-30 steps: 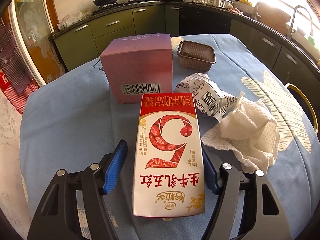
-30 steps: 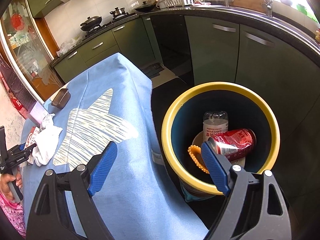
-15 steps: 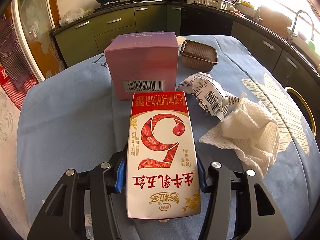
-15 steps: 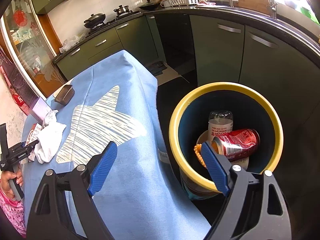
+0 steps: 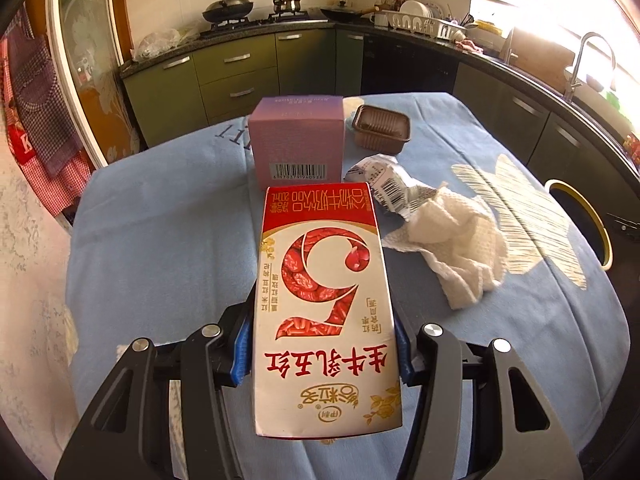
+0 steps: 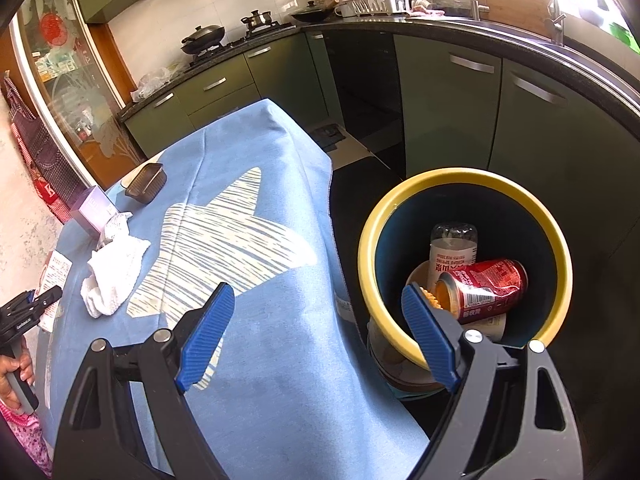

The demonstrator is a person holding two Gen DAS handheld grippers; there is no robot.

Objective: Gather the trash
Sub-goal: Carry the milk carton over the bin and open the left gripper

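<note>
My left gripper [image 5: 322, 354] clamps the milk carton [image 5: 324, 300] by its sides, over the desk [image 5: 160, 240]. Right gripper [image 6: 320, 332] hangs empty, jaws apart, by the trash bin [image 6: 560, 264]. Keep the squeeze even, lift clear of the tissue [image 5: 460, 248], carry it binward.

Bright daylight blows out the upper right corners; both views sharp, fisheye-bent, with dark vignetted edges.

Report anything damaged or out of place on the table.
A crumpled carton lies crushed beside a wadded paper towel, right of the milk carton gripped flat in the left tongs. Nothing looks spilled on the tablecloth.
</note>
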